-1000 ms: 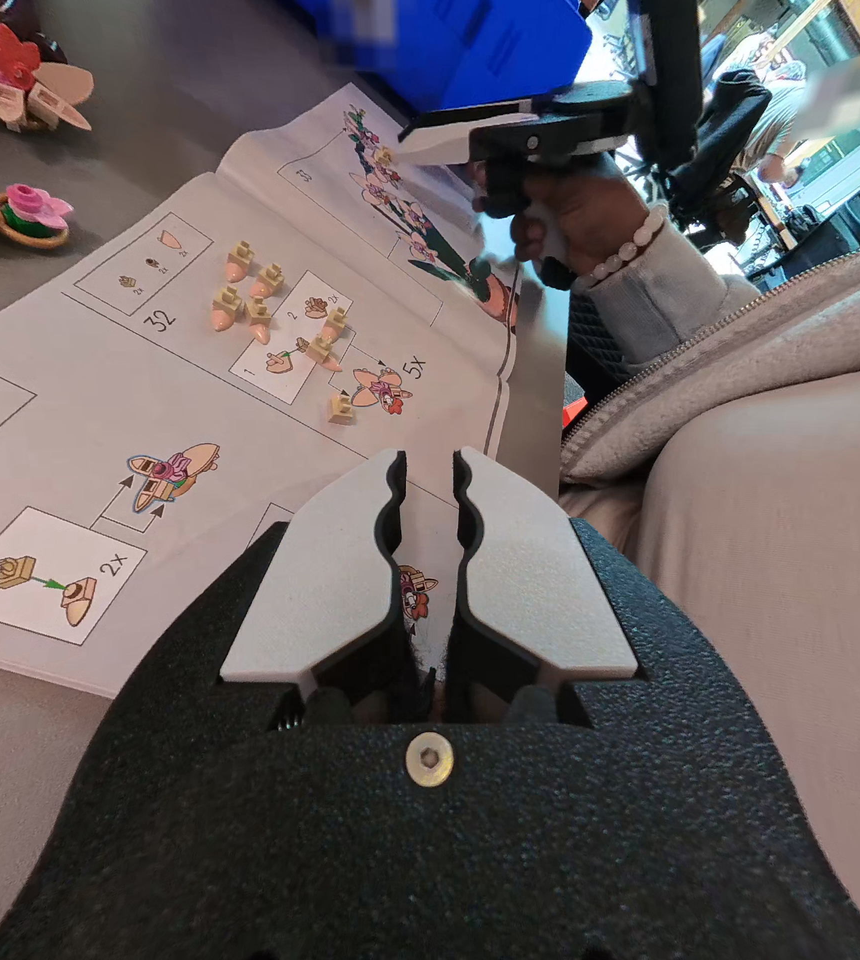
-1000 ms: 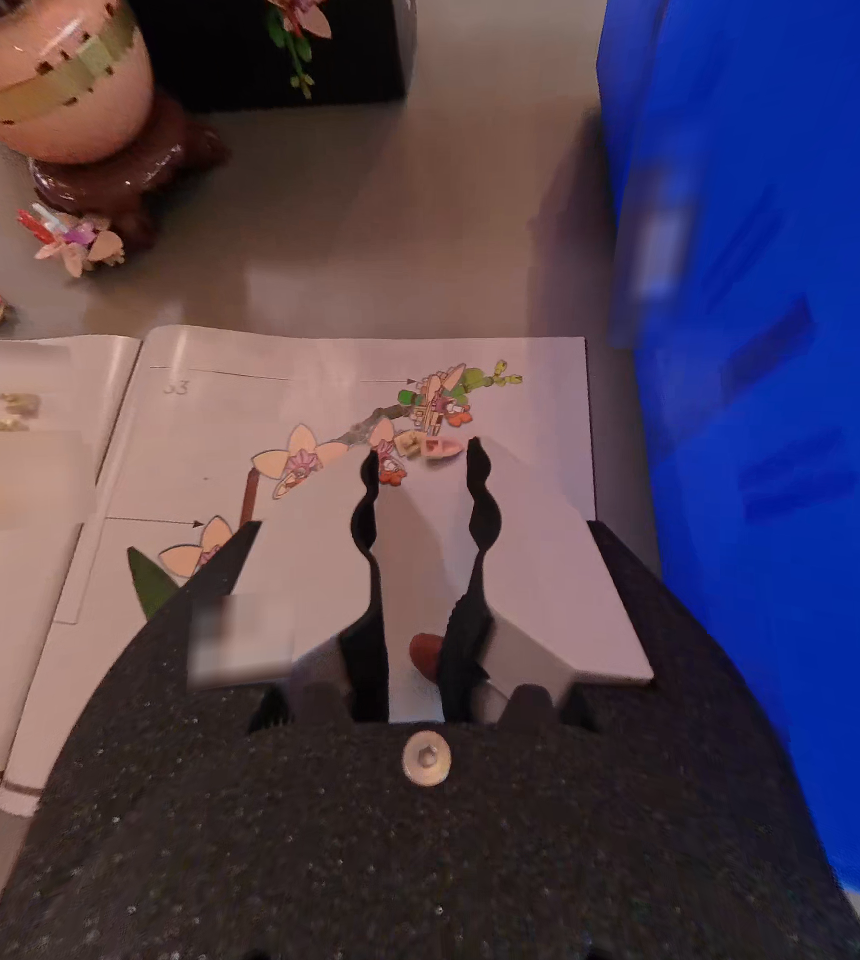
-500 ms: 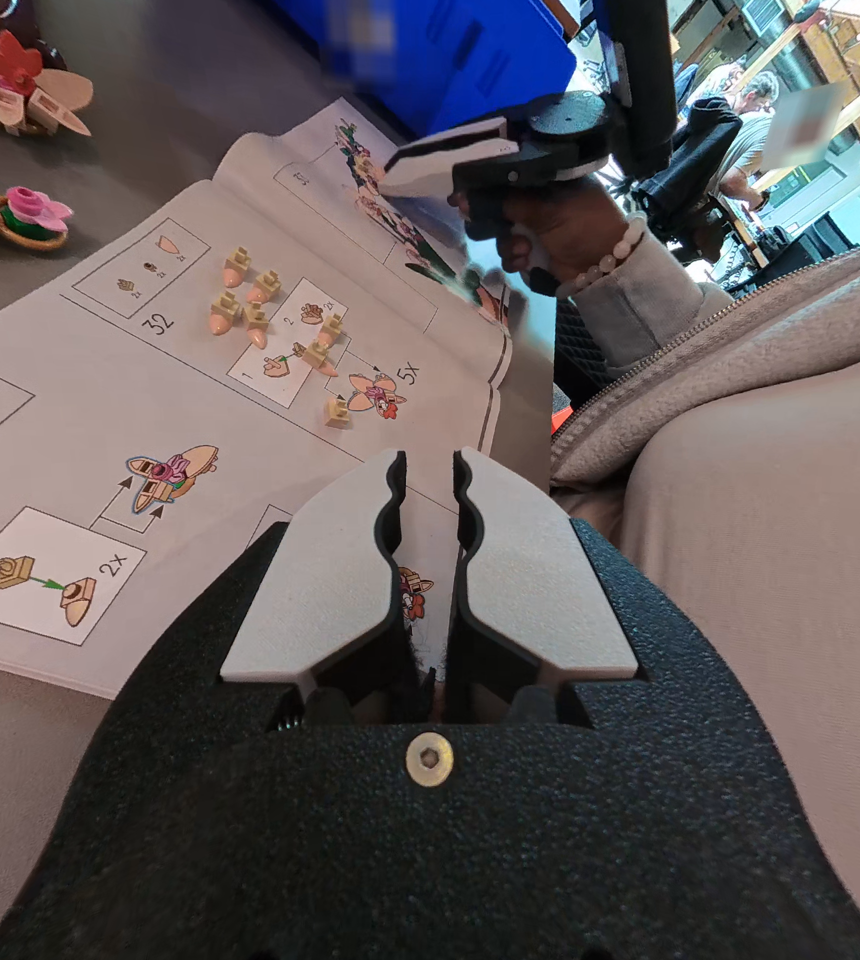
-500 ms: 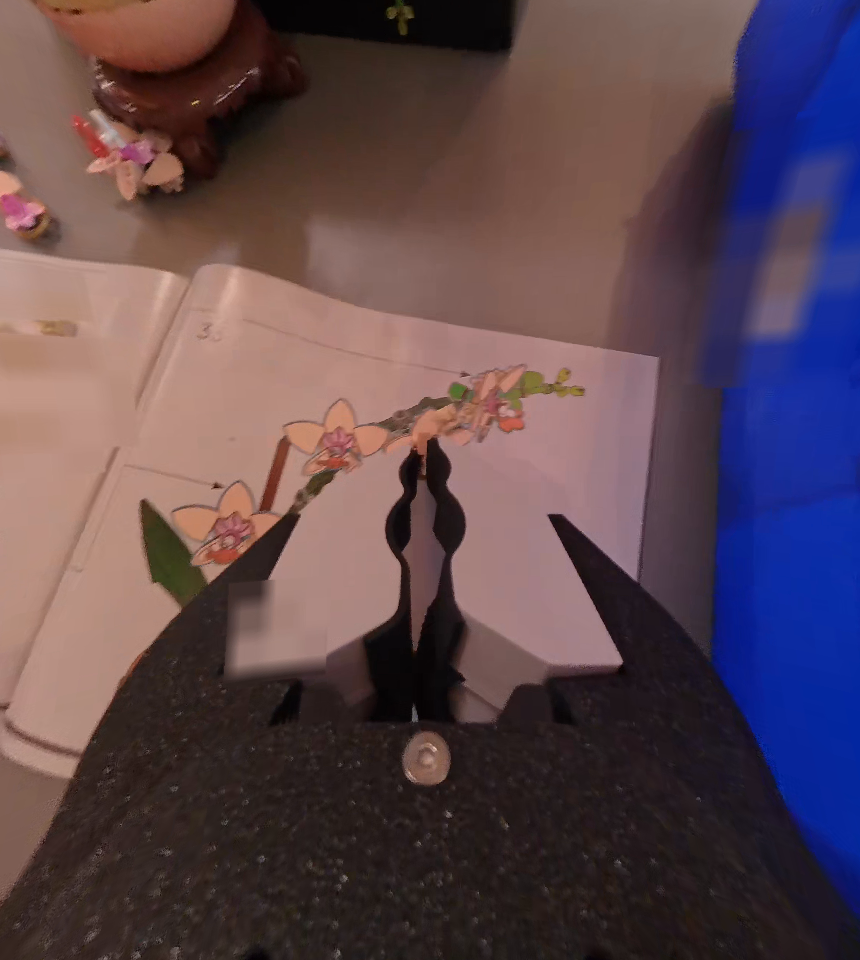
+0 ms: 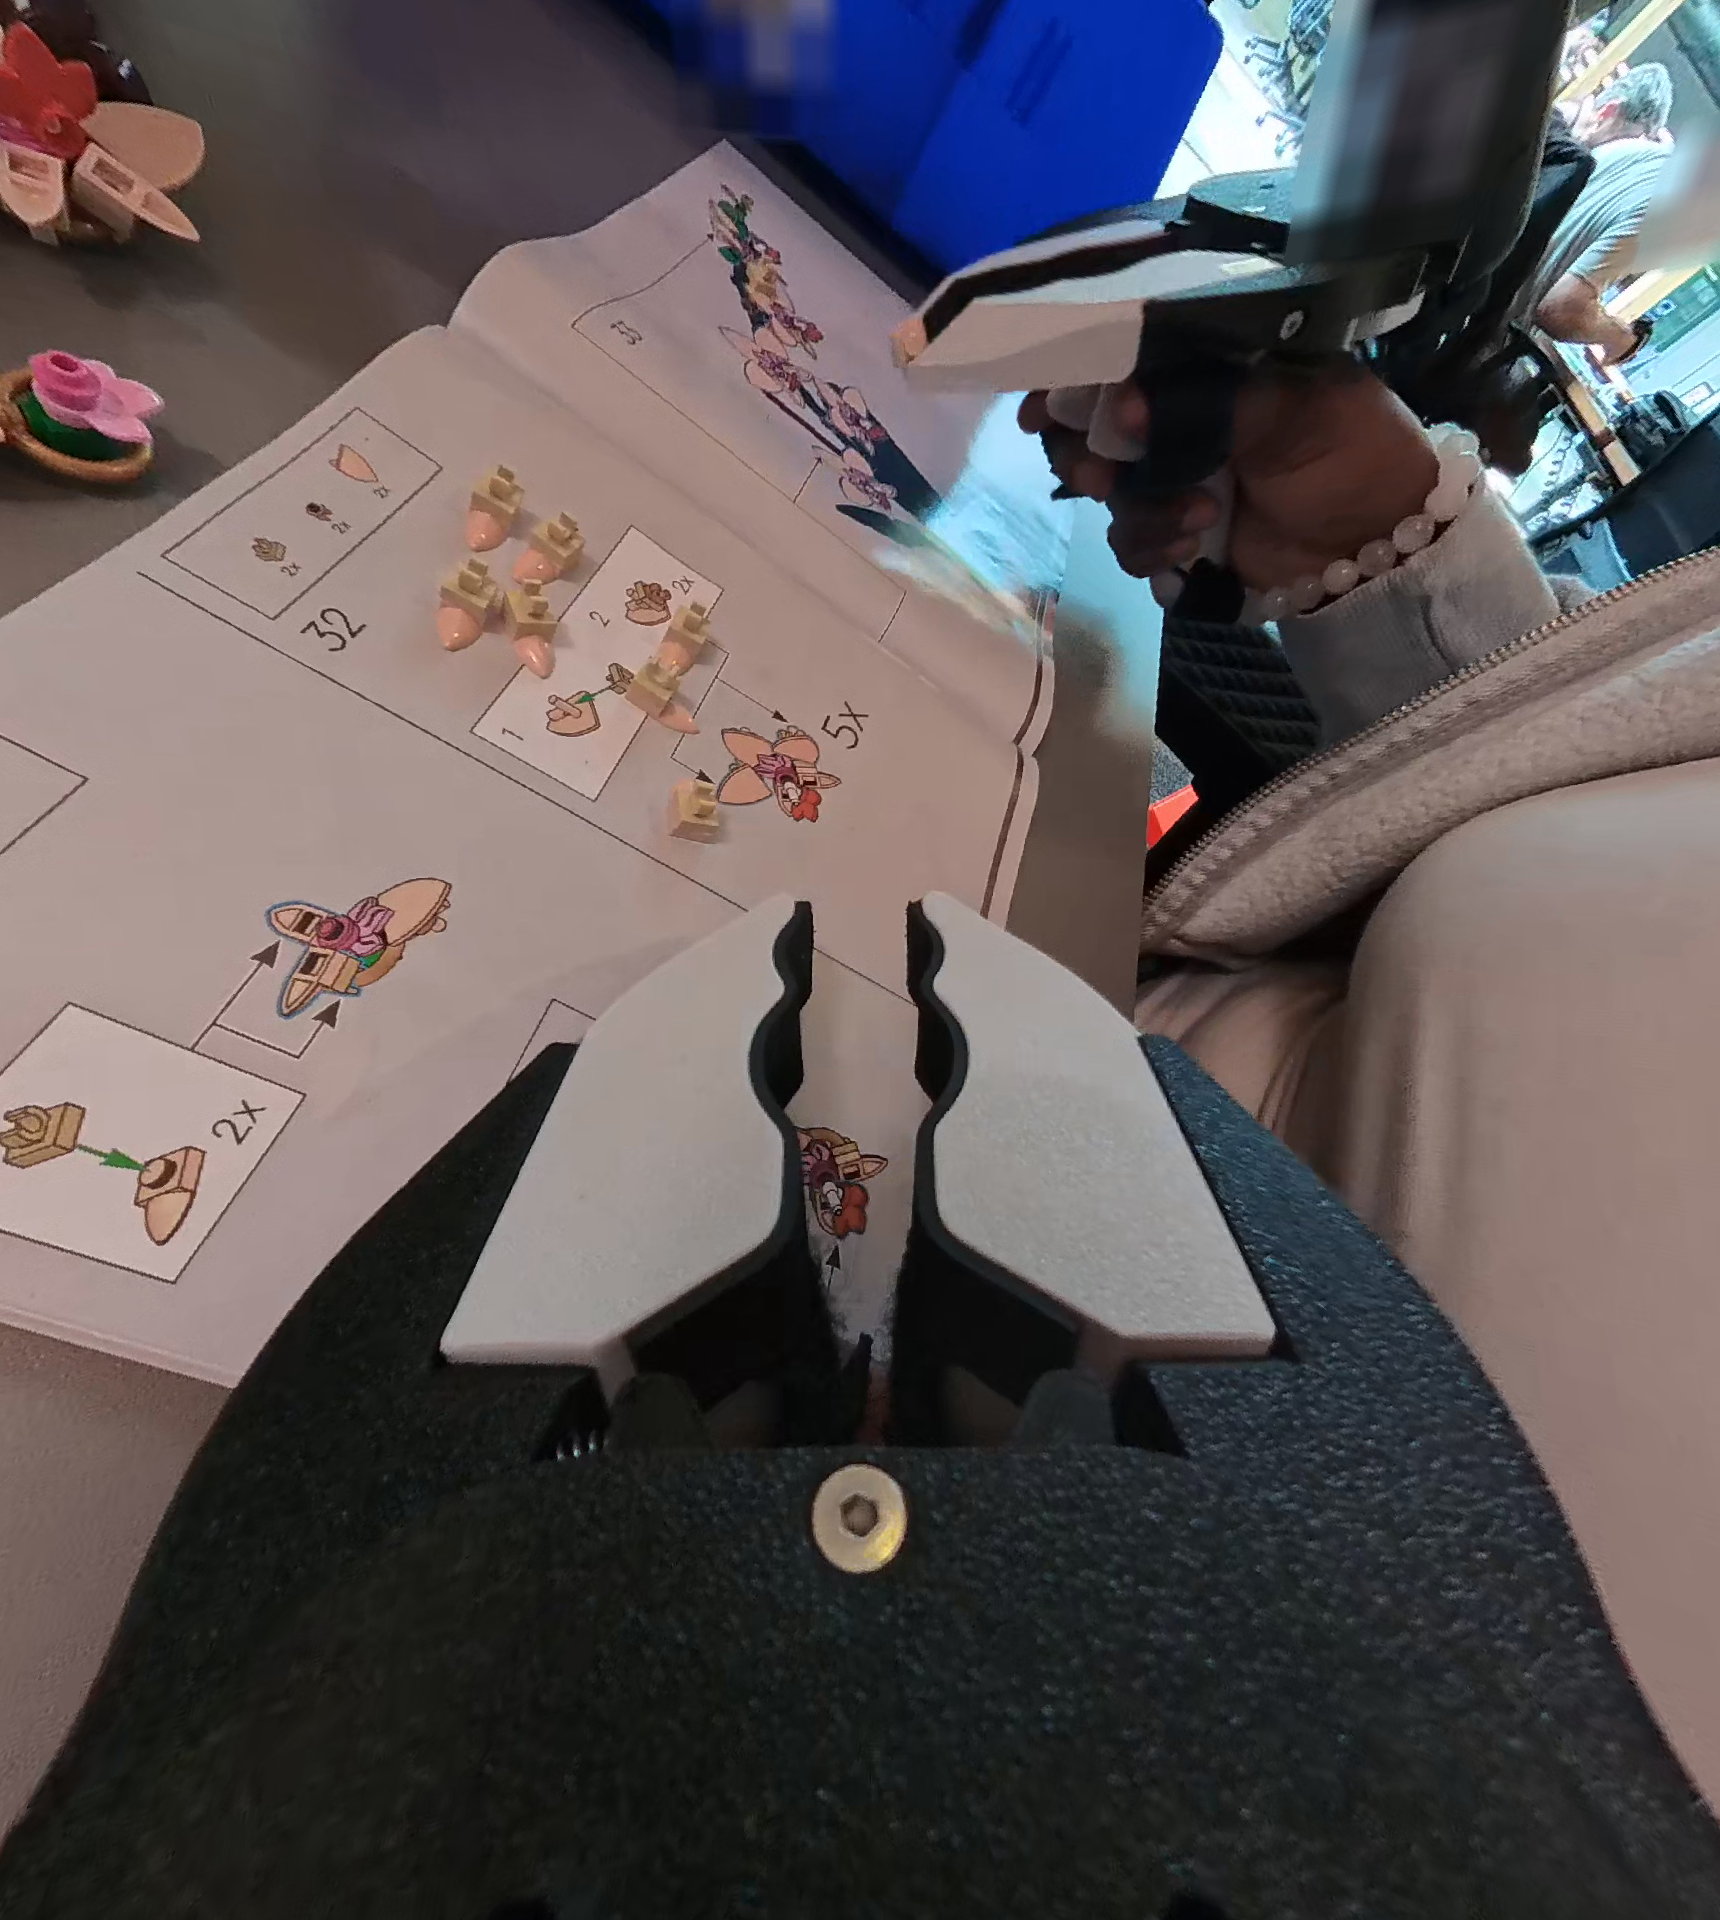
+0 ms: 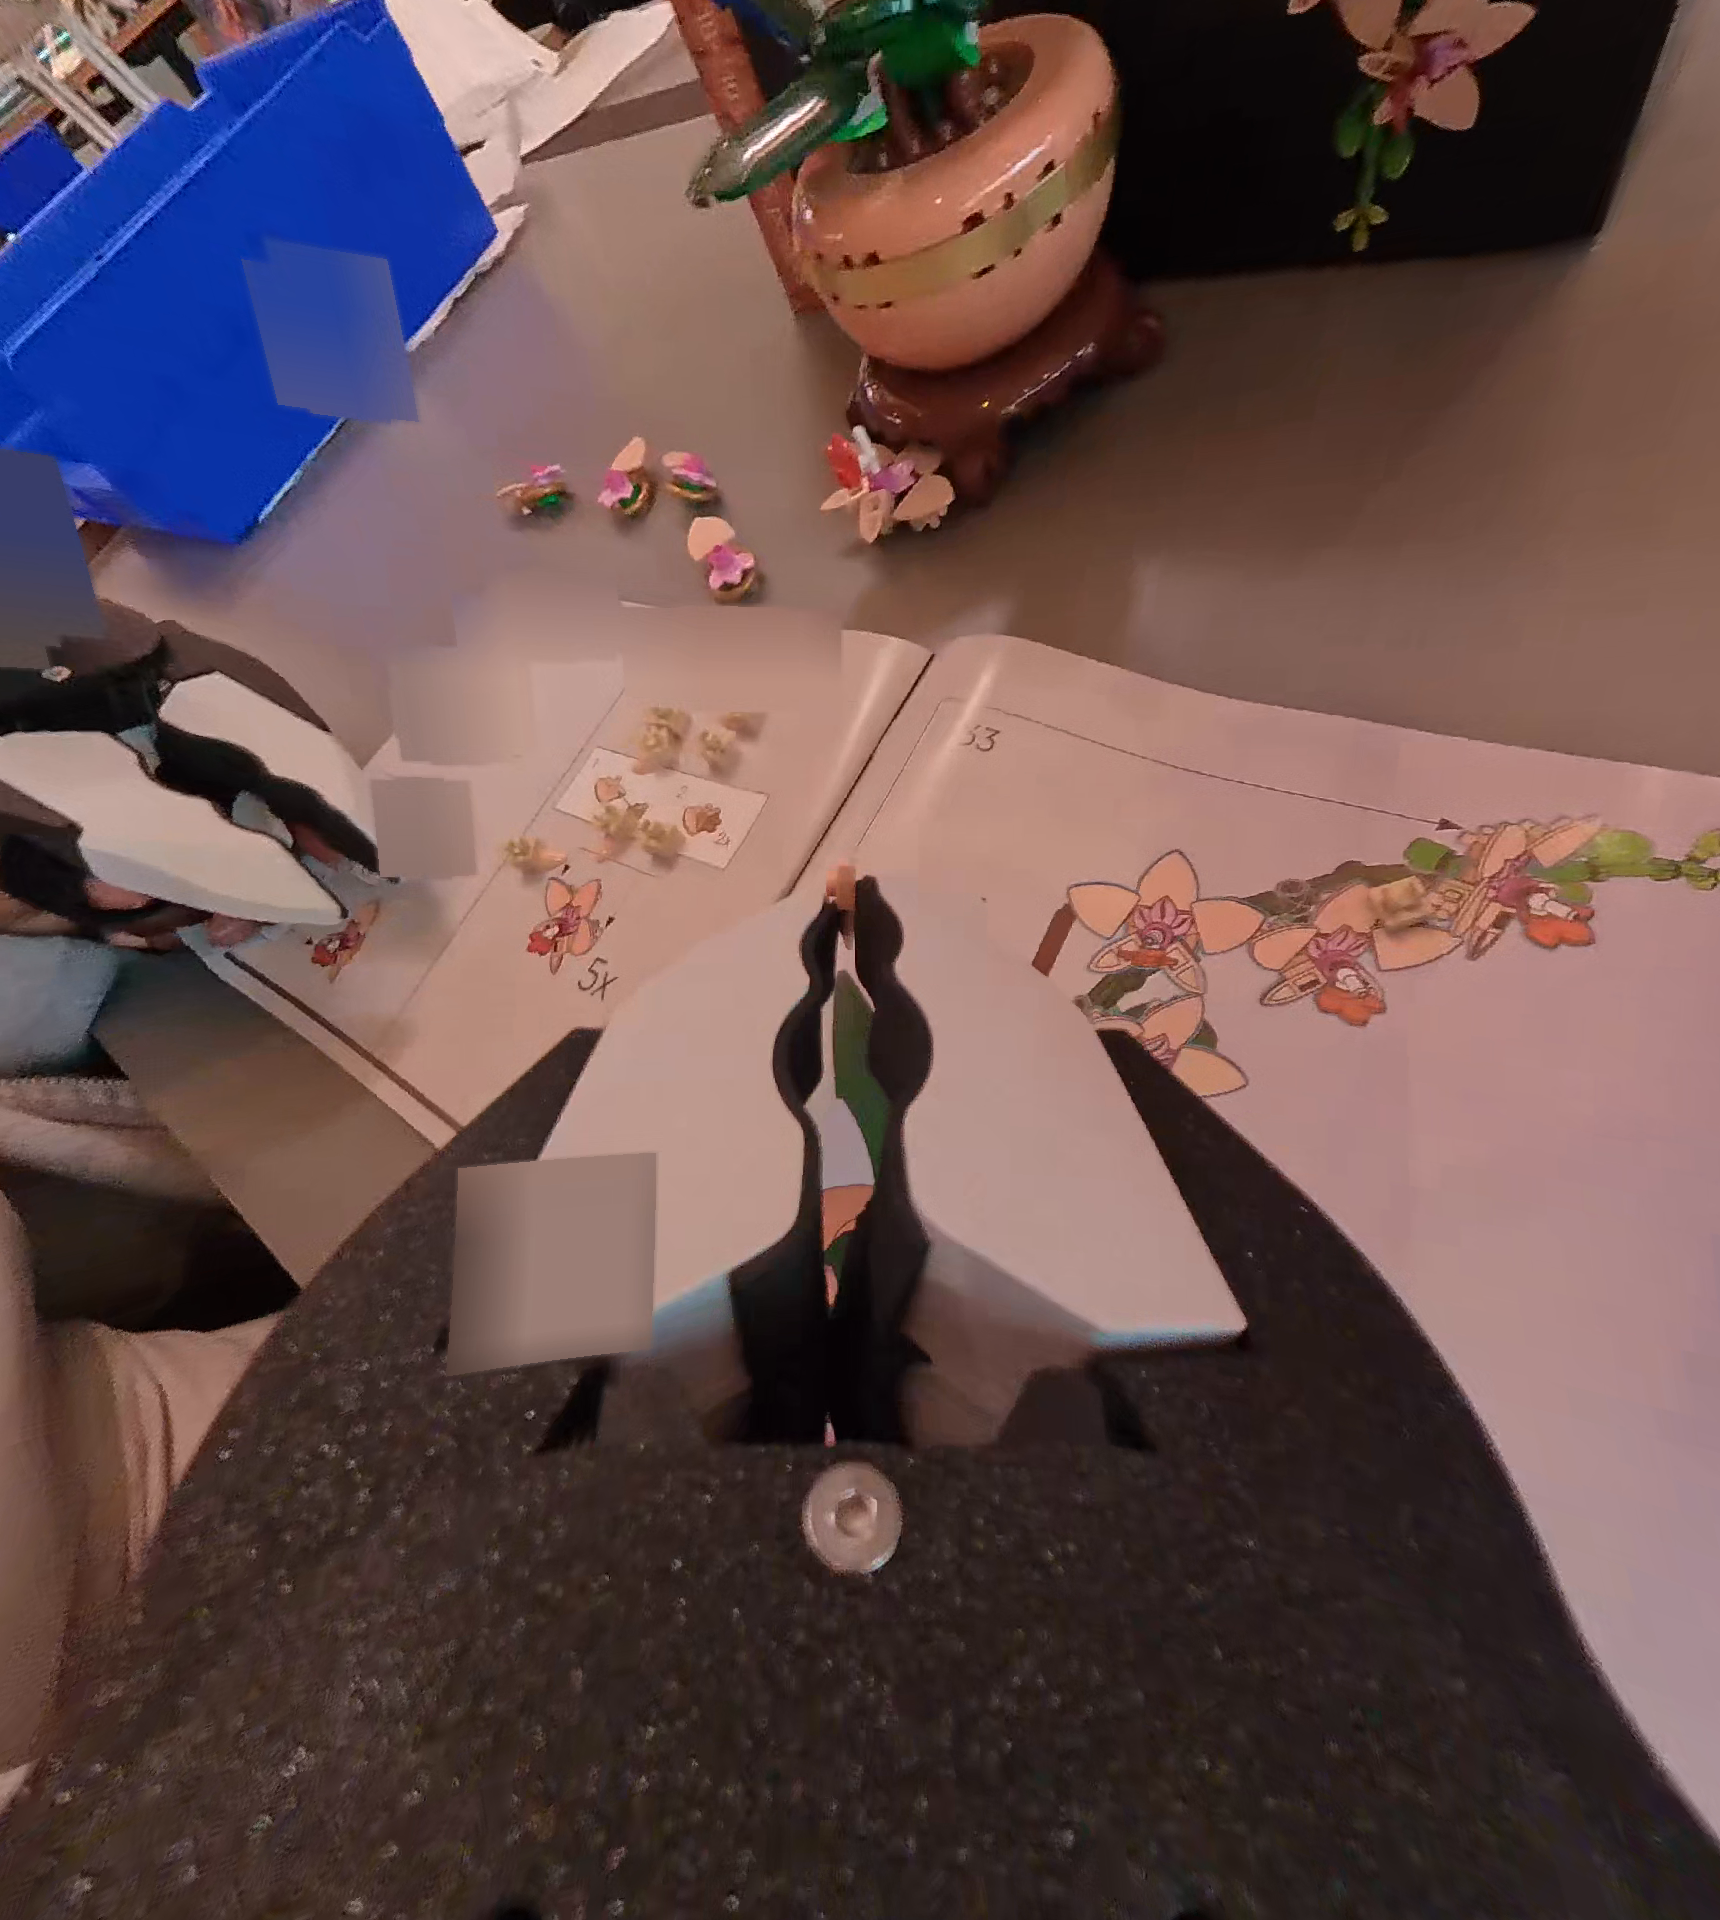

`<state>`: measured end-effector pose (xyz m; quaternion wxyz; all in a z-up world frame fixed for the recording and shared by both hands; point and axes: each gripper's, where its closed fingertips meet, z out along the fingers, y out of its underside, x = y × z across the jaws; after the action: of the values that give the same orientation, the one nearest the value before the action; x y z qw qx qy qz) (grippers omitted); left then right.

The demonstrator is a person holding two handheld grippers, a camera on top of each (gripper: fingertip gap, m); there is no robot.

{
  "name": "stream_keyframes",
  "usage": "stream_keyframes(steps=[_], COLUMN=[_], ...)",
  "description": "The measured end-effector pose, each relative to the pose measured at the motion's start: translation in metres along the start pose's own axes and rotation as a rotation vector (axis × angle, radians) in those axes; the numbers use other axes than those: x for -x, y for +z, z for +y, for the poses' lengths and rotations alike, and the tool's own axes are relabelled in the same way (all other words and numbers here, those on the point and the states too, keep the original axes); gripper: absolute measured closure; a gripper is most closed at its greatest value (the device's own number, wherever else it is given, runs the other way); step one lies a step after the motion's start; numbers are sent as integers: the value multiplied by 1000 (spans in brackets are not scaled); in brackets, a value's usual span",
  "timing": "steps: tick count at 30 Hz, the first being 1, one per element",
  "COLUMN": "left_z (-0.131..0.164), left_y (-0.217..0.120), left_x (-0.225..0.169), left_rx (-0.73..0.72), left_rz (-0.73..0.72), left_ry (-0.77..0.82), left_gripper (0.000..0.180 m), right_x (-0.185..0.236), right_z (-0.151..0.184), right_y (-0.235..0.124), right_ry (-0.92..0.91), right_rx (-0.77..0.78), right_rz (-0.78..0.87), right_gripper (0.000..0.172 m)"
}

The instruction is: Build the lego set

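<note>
An open instruction booklet (image 5: 212, 831) lies on the grey table. Several small tan-and-peach brick pieces (image 5: 513, 582) lie on its left page, and one tan piece (image 5: 695, 816) lies nearer me. My left gripper (image 5: 861, 920) hovers low over the booklet's near edge. It is open, and only the printed page shows between its pads. My right gripper (image 6: 845, 899) is shut on a small peach piece (image 6: 842, 883) pinched at its very tips, above the booklet's (image 6: 1355, 1143) centre fold. The left wrist view shows it raised at the upper right (image 5: 913, 343), with the piece at its tip.
A blue bin (image 6: 191, 291) stands at the back left. A peach brick flower pot (image 6: 949, 239) and a black box (image 6: 1355, 135) stand behind the booklet. Small flower assemblies (image 6: 627, 488) lie before the pot and show in the left wrist view (image 5: 77, 405). Another tan piece (image 6: 1401, 899) lies on the right page. Spacing between my two grippers at the tips: around 15 cm.
My right gripper closed on the small peach piece on the right page, then lifted and swung left toward the fold. My left gripper stayed still and open.
</note>
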<state>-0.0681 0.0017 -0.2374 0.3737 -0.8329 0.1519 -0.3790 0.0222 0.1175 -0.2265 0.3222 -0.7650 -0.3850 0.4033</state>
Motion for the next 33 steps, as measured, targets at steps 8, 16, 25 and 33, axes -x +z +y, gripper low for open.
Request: stream_keyframes(steps=[8,16,25,33], left_z=[7,11,10,6], left_y=[6,8,8,5], left_x=[3,4,4,2], left_rx=[67,94,86,54], left_rz=[-36,-72,-72,-62], left_ry=[15,49,53,52], left_gripper=[163,163,164,164], right_x=[21,30,34,35], right_z=[-8,-14,-18,-27], right_y=[-3,-9,-12,-10], right_ry=[49,174,246,408], right_rx=[-82,-161,-207,-254], right_rz=[-155,-300,-363,-462], right_gripper=[170,170,170,170])
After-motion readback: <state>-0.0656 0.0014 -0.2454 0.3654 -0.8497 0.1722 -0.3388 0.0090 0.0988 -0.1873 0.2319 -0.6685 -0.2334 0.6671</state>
